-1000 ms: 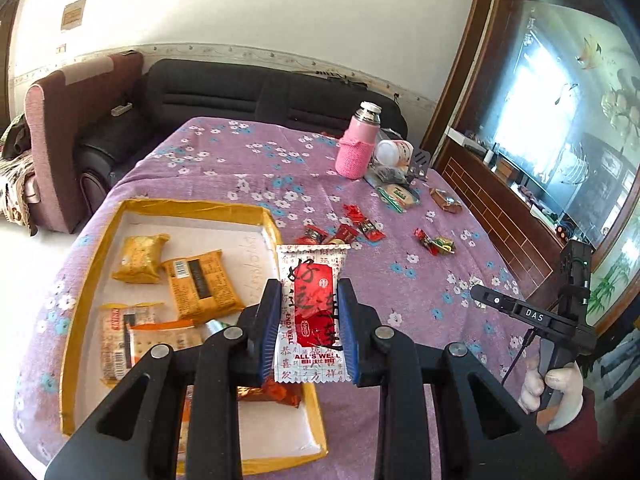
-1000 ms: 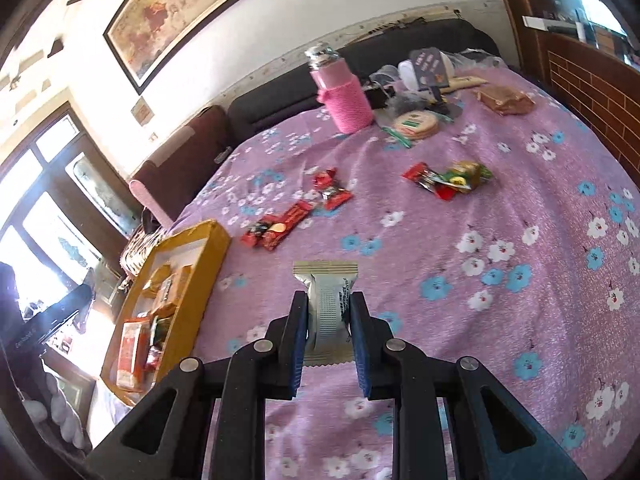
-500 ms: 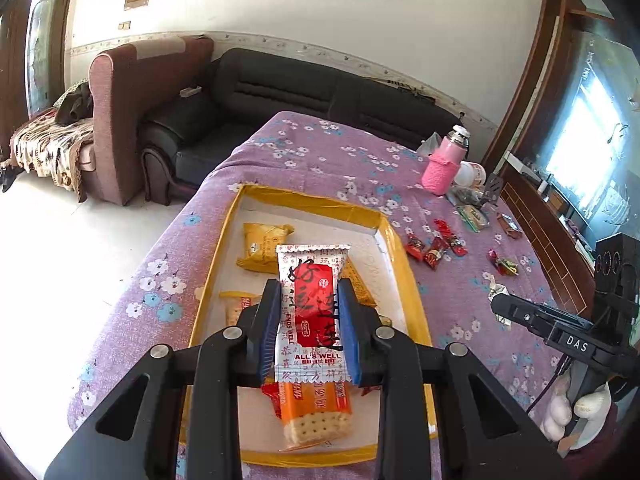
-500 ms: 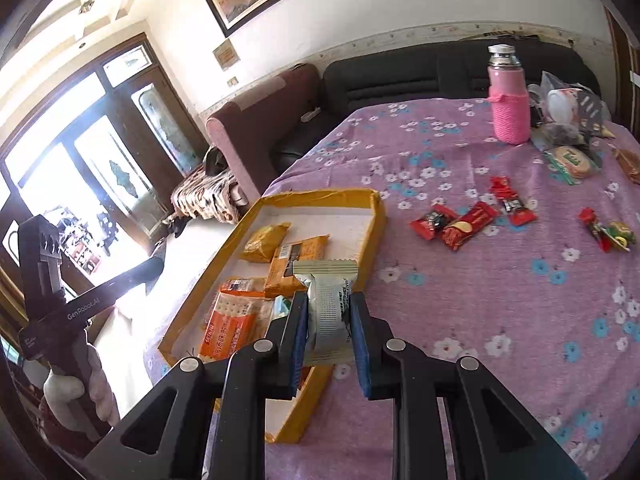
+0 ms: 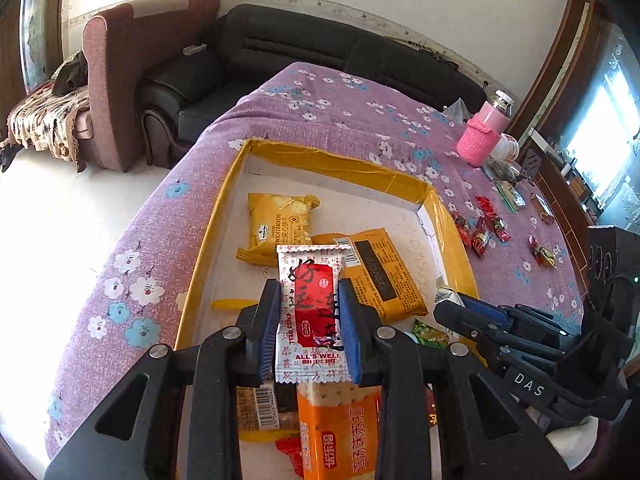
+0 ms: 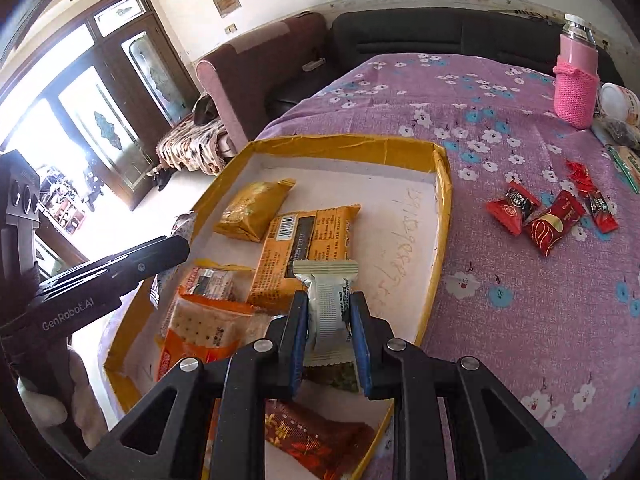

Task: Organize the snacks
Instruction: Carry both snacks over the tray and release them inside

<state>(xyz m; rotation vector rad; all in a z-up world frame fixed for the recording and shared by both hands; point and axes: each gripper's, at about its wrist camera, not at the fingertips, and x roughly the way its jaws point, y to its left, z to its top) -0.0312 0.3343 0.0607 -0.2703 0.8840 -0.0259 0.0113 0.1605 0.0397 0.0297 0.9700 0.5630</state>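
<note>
Both grippers hang over the yellow tray (image 5: 224, 216), the left gripper (image 5: 308, 324) clenched on a red-and-white packet (image 5: 312, 292) and the right gripper (image 6: 330, 326) on a silver packet (image 6: 329, 300); releasing together risks the packets piling onto the orange cracker pack (image 5: 340, 428) at 6 o'clock.

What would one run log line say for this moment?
left gripper: holds red-white packet | right gripper: holds silver packet | both above yellow tray
</note>
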